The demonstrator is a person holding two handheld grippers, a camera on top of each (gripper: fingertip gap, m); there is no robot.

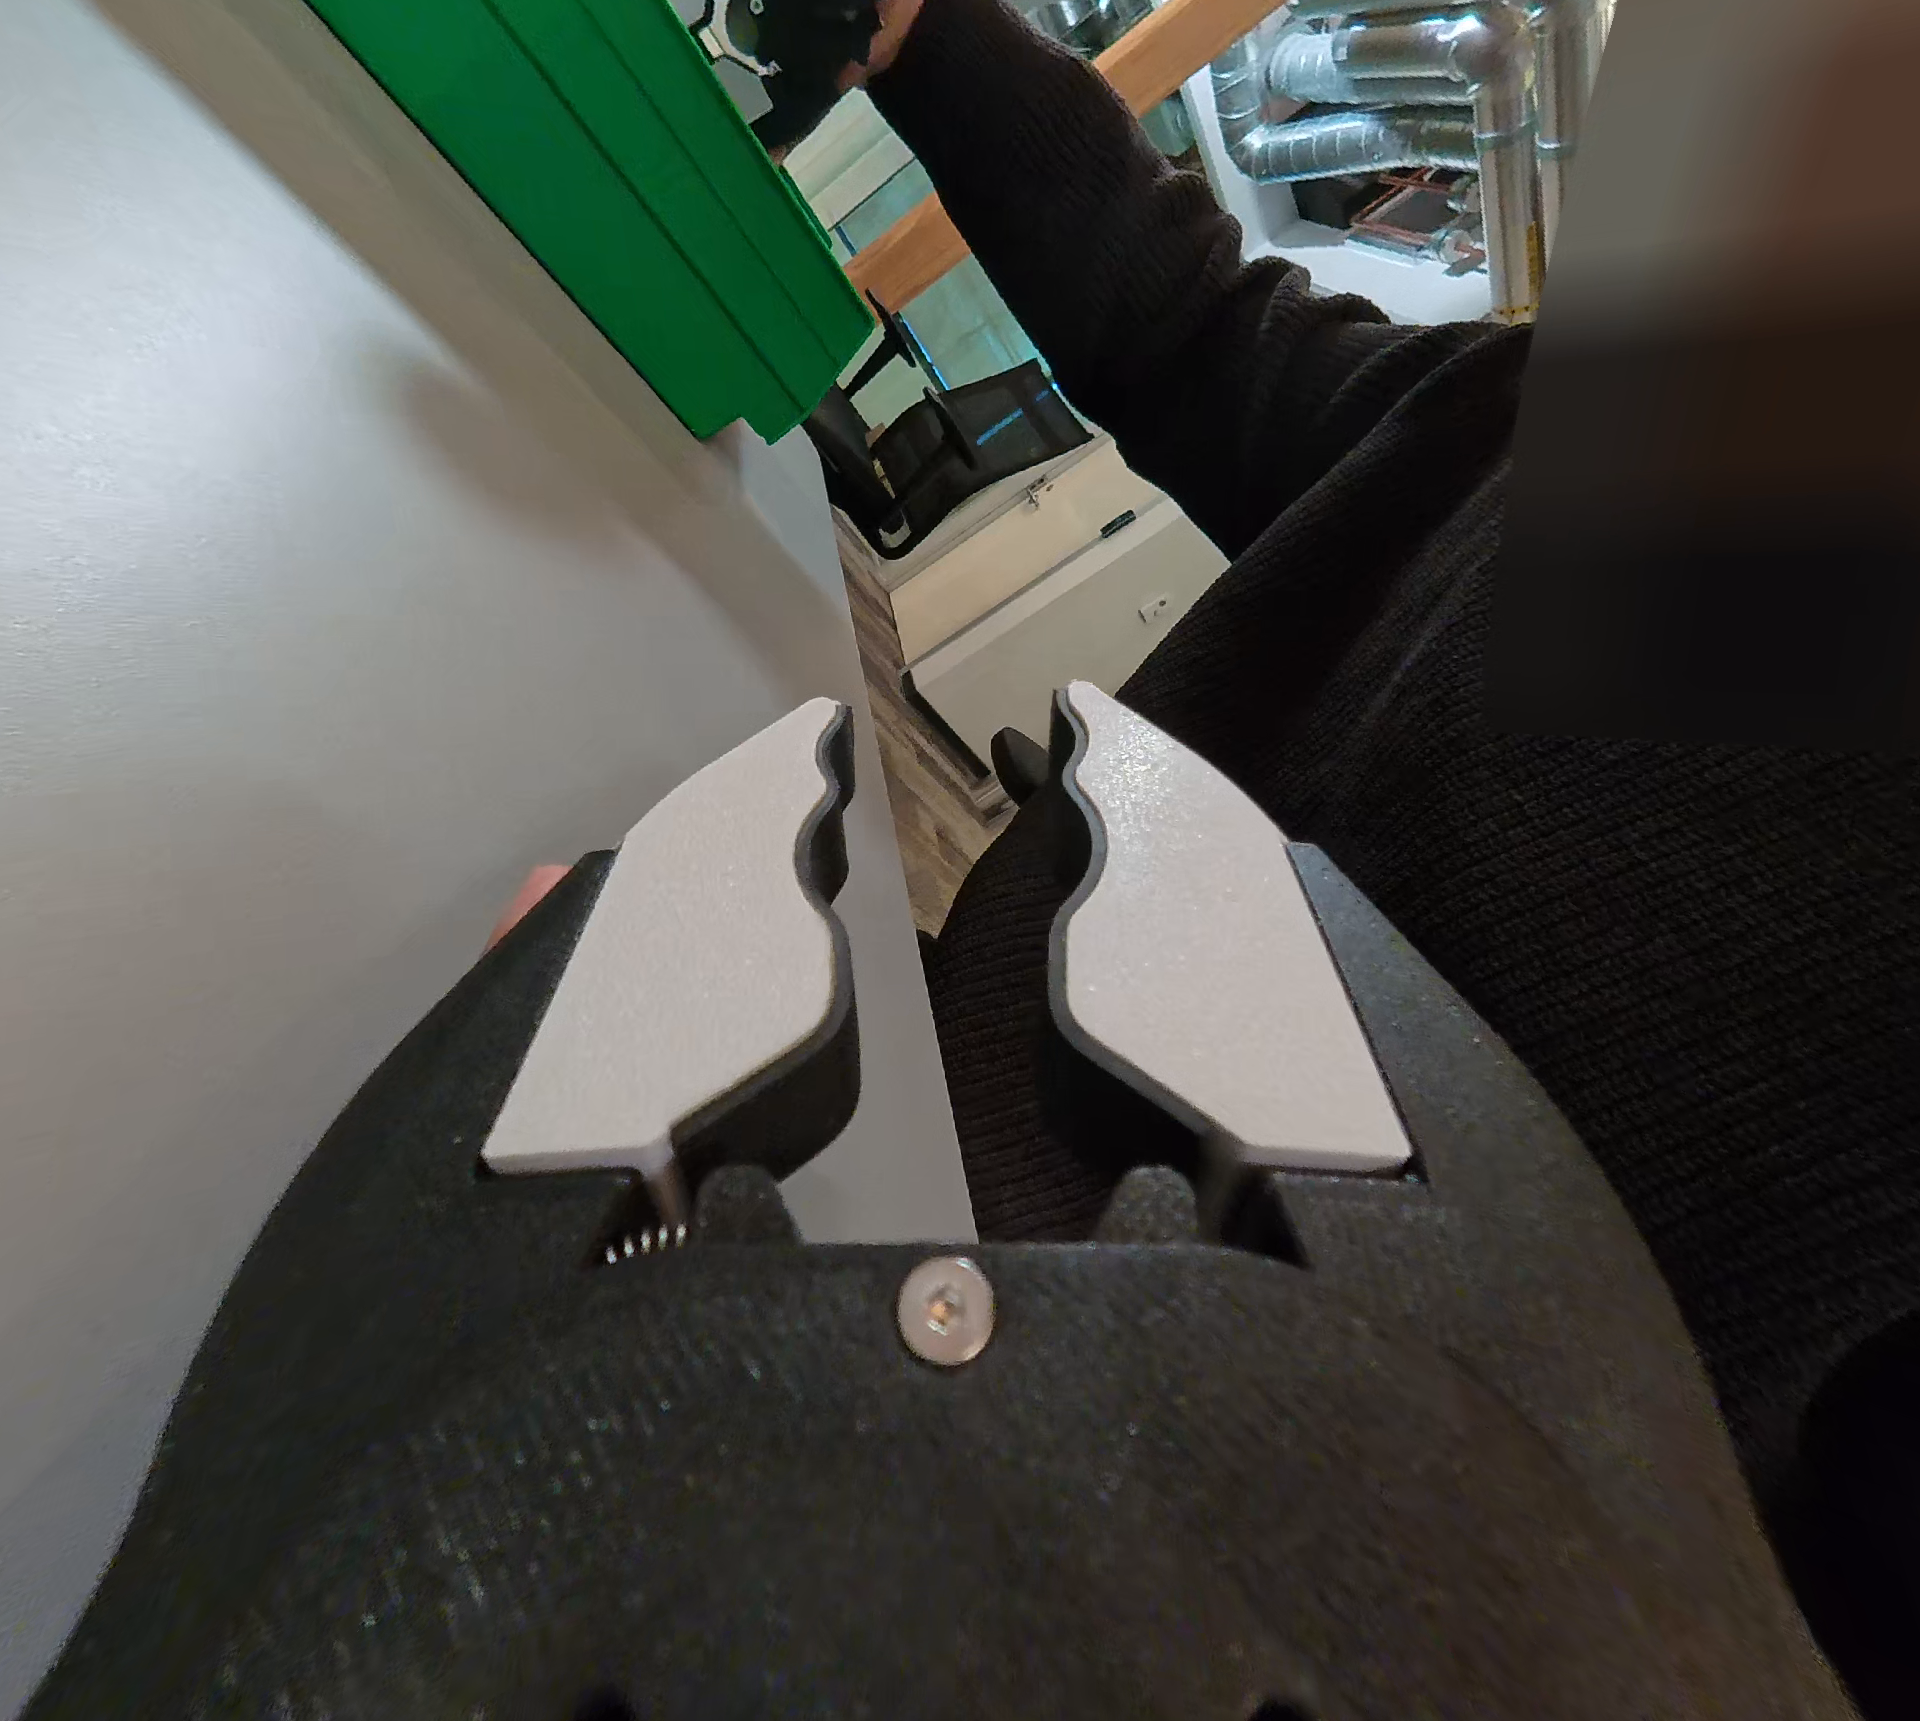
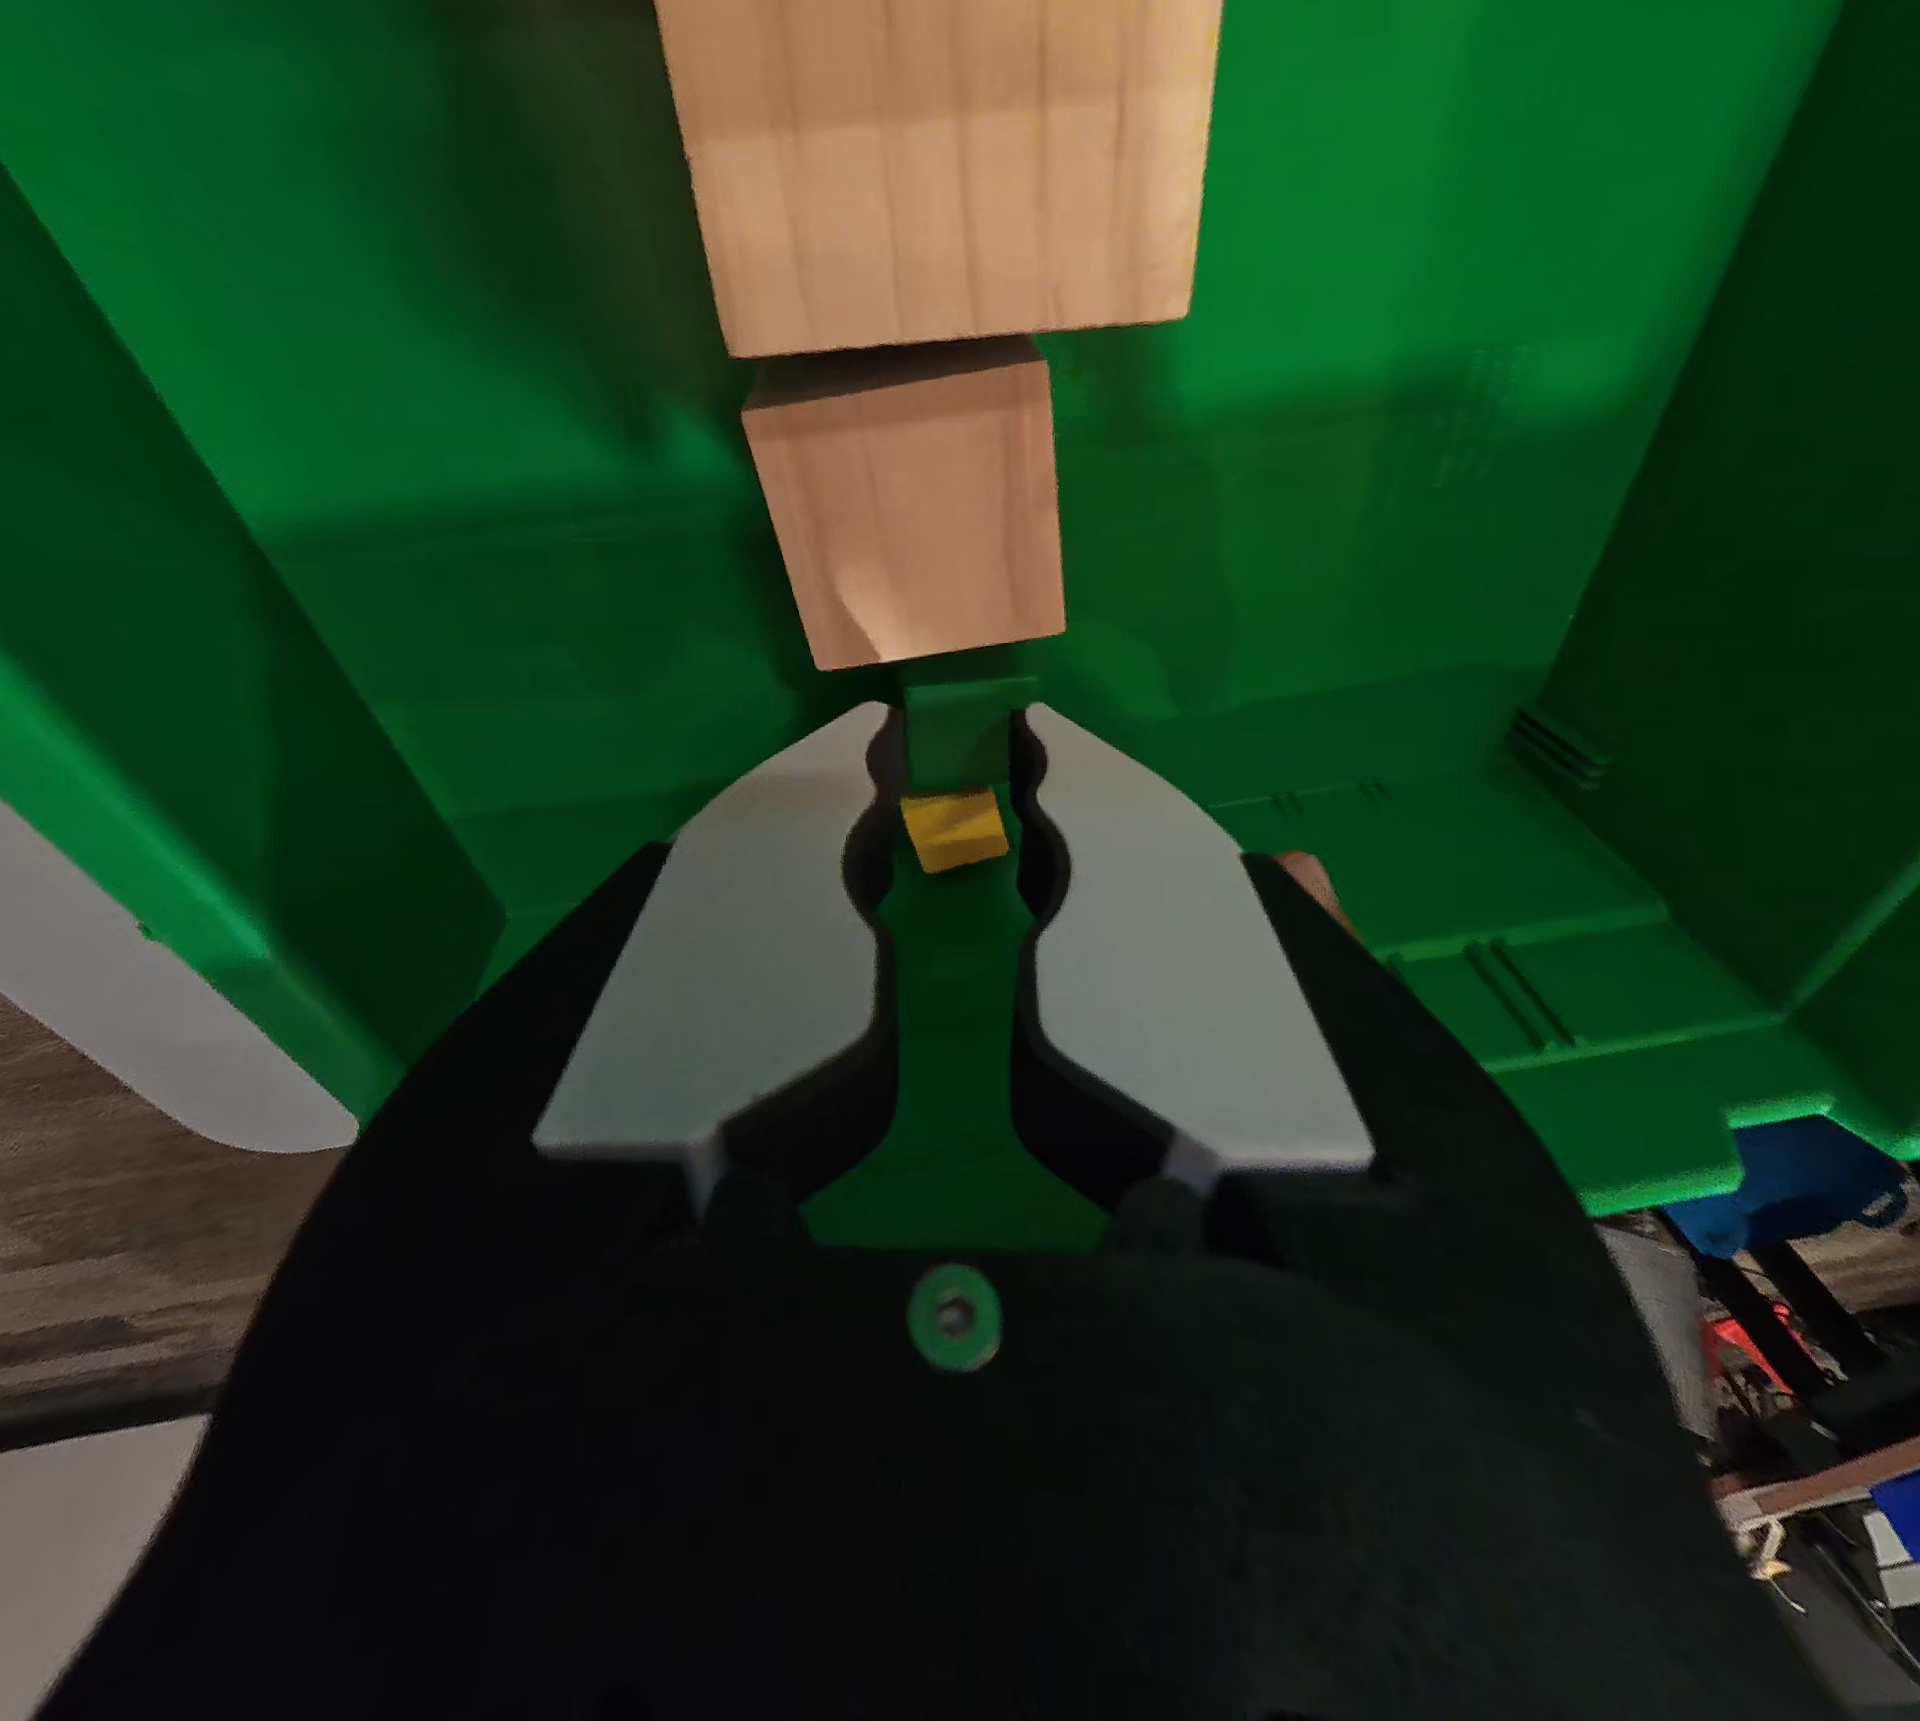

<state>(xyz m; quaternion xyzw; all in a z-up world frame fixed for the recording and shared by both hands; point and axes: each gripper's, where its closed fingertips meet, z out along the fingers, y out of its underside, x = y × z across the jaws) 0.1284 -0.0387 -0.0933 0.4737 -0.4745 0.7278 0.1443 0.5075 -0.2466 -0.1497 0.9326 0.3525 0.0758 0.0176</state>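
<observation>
The right gripper (image 2: 954, 767) reaches into a green bin (image 2: 416, 321), its jaws nearly closed on a small green block (image 2: 956, 736) at the fingertips; a yellow block (image 2: 951, 830) sits just under it, and I cannot tell whether the jaws press that one too. Two wooden blocks, a small one (image 2: 909, 518) and a larger one (image 2: 935, 71), lie beyond on the bin floor. They look stiff, light and smooth, best pinched across flat opposite faces. The left gripper (image 1: 951, 736) is part open, holding nothing, over the white table's (image 1: 260, 528) edge, well apart from the bin's rim.
</observation>
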